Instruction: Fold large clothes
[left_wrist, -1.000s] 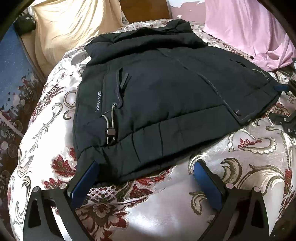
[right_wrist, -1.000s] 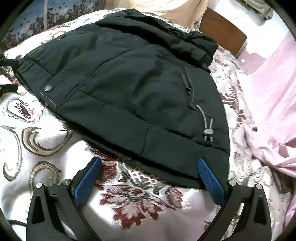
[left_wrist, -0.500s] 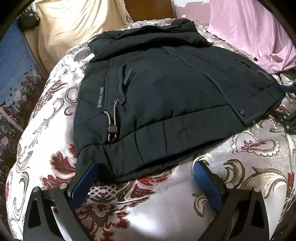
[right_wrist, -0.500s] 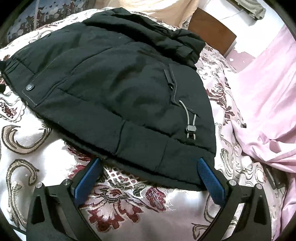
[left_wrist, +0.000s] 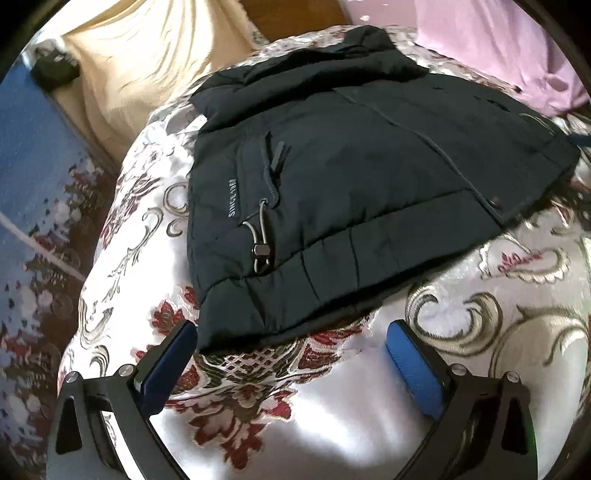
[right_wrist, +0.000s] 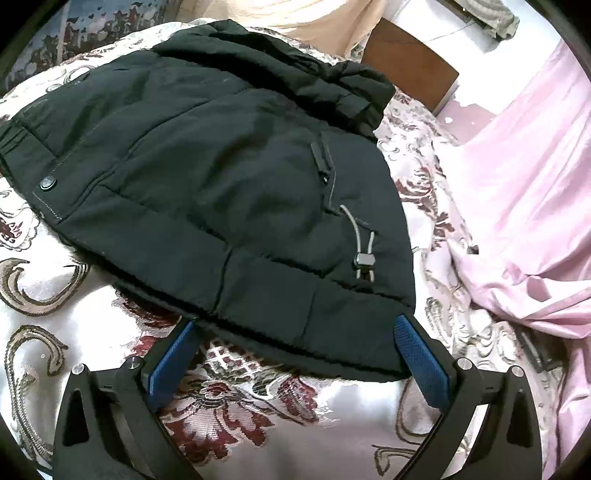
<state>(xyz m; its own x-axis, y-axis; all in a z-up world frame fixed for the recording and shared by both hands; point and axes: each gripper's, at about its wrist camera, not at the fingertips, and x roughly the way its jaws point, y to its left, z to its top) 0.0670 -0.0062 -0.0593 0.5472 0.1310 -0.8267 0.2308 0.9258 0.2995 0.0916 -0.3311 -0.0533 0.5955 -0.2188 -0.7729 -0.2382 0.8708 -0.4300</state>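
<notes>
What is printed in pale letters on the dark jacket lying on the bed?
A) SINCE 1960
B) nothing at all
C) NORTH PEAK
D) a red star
A: pale lettering reading, as far as it can be made out, SINCE 1960 runs along a panel of the jacket, beside its drawcord toggle.

Black padded fabric jacket (left_wrist: 354, 192) (right_wrist: 207, 177) lies flat, folded, filling centre and upper frame in both views. Bunched collar end at top. Grey drawcord with toggle near hem; "SINCE 1960" print at left edge.
</notes>
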